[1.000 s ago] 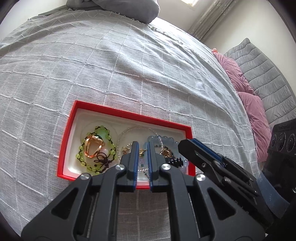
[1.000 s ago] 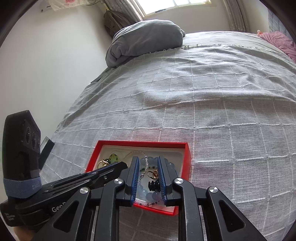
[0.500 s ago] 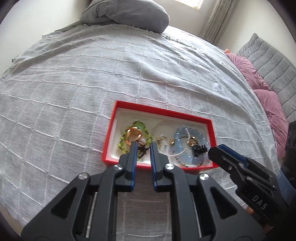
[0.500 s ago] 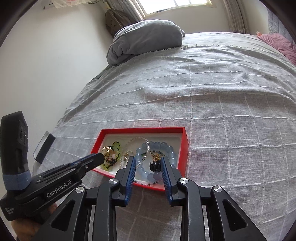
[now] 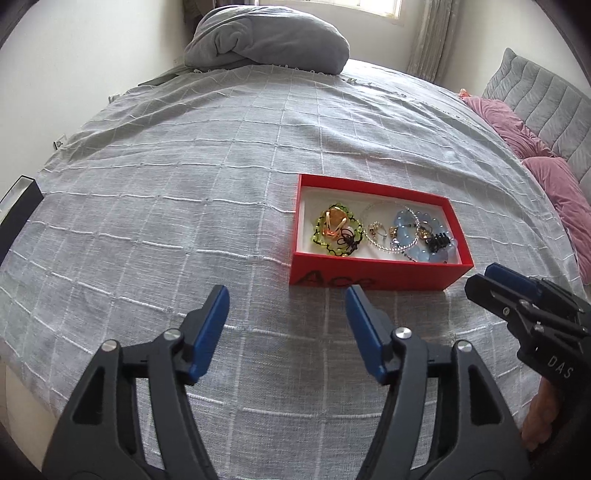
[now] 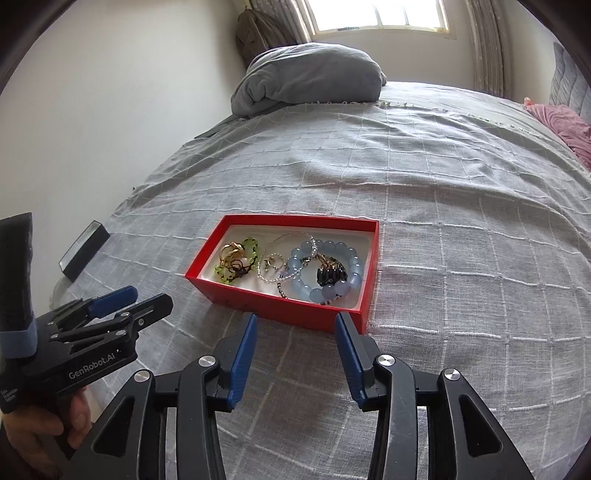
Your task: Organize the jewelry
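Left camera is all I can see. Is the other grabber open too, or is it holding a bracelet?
Observer: The right gripper is open and empty, with its fingers spread just in front of the red box.
Operator: What's up by the window?
Observer: A backpack hangs in the corner beside it.
Operator: Does my grabber say anything on it?
Observer: The left gripper reads "GenRobot.AI" on its side.
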